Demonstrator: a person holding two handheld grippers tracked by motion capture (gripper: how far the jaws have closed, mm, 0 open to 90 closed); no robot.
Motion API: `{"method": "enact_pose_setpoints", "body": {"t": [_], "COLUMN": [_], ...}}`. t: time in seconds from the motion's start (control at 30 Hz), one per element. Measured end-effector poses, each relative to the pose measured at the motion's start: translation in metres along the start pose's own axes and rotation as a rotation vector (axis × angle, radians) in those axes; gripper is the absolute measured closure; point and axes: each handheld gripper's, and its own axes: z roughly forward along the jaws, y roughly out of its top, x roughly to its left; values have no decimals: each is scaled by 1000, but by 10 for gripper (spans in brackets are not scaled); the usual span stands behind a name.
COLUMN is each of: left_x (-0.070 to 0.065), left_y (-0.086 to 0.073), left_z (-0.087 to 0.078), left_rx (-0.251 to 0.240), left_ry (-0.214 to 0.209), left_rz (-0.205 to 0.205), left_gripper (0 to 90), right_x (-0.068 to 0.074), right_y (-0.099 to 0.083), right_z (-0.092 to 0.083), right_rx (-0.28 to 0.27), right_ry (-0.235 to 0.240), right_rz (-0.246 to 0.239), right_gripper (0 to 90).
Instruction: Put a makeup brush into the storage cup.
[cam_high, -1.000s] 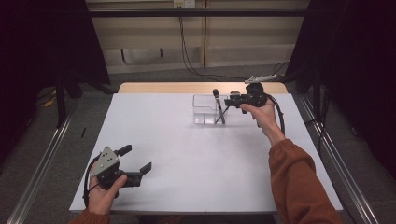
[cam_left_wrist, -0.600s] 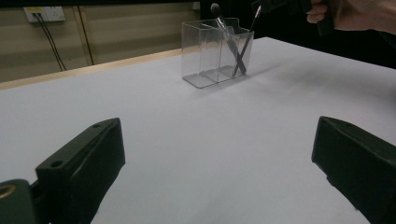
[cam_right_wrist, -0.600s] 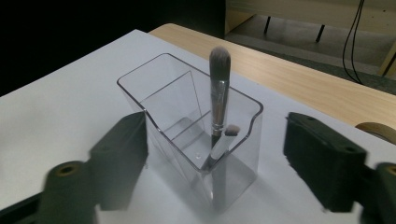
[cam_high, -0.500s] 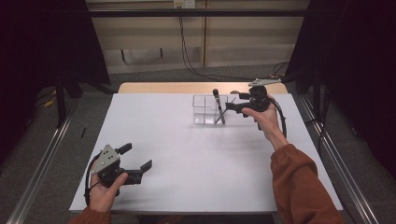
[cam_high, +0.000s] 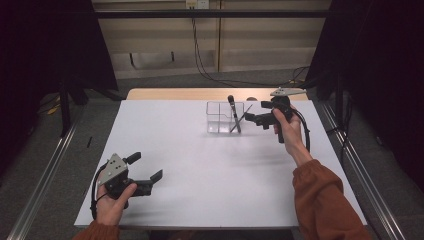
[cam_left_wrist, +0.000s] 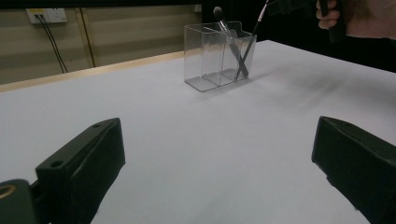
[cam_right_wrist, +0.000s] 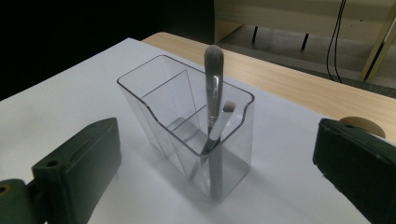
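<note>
Right gripper (cam_high: 251, 118) just beside organizer (cam_right_wrist: 187, 130), jaws just opened wide, two brushes (cam_right_wrist: 214, 107) standing inside, untouched, left gripper (cam_high: 150, 180) wide, empty, well apart

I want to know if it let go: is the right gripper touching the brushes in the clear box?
Apart. In the right gripper view its jaws stand wide, short of the brushes.

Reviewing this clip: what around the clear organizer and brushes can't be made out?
- Small brush: its lower handle blurs behind the large brush, right gripper view.
- Round tan thing: cut off by the right tool's jaw, same view.
- Clear organizer: dividers too small to count, high view.
</note>
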Motion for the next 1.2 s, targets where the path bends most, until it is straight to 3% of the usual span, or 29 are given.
{"method": "enact_pose_setpoints", "body": {"t": [0.17,0.33,0.77,1.07,1.2], "left_x": [0,1,0,-1,-1], "left_y": [-1,0,0,-1,-1], "left_z": [-3,-5,-7,-8,-9], "left_rx": [-1,-10,-13,-10,-10], "left_ry": [-2,2,2,0,2], "left_rz": [7,6,11,13,15], "left_gripper": [26,26,26,26,26], "right_x": [7,8,17,25,32], "right_y": [-5,-9,-26,-38,-45], "right_z": [-5,-13,-26,-33,-36], "right_rx": [-4,-26,-53,-59,-64], "right_ry": [-68,-95,-75,-96,-108], "right_rz": [-19,-15,-21,-22,-45], "right_gripper": [12,12,18,14,14]}}
